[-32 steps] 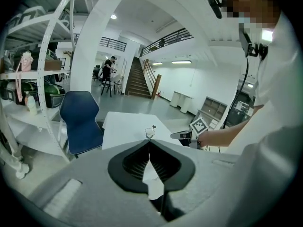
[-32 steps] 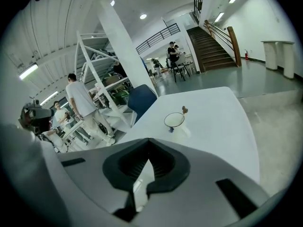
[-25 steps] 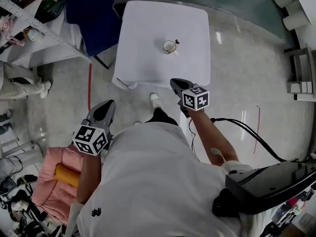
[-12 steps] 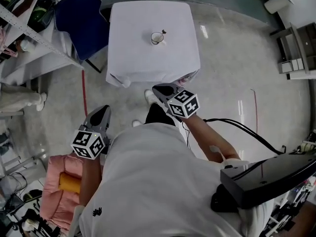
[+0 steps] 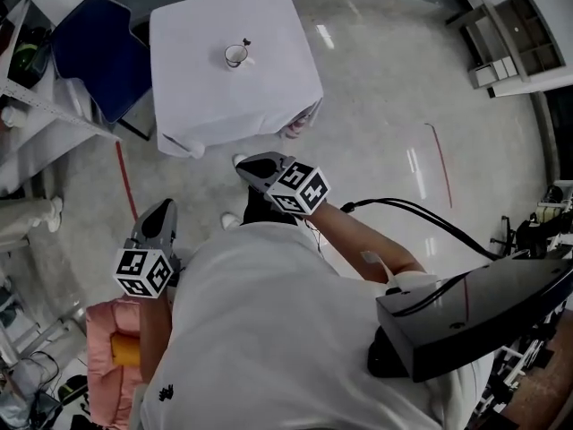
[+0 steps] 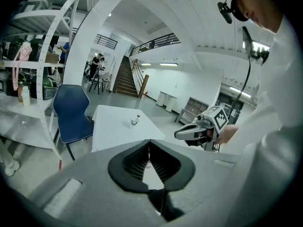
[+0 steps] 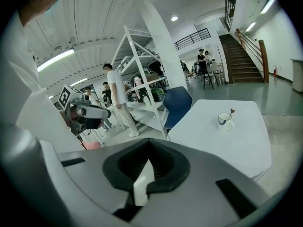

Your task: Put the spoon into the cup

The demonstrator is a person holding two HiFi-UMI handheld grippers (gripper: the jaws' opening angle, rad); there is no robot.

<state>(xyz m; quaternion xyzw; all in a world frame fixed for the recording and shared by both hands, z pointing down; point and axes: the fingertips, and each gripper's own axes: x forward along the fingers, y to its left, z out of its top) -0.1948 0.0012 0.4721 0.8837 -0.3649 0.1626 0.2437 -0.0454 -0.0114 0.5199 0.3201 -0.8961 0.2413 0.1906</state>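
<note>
A white cup stands on the table with the white cloth, far from both grippers. The spoon stands in the cup, its handle sticking up. Cup and spoon also show in the right gripper view, and the cup in the left gripper view. My right gripper hangs over the floor short of the table's near edge, shut and empty. The left gripper is lower left beside my body, jaws together with nothing in them.
A blue chair stands left of the table, with metal shelving beyond it. A pink seat lies at the lower left. A black cable trails over the floor at right. People stand by the shelves.
The table and cup have slid up and left in the head view. Both grippers now sit farther from the table's edge, the right one shifted left. Jaws unchanged.
</note>
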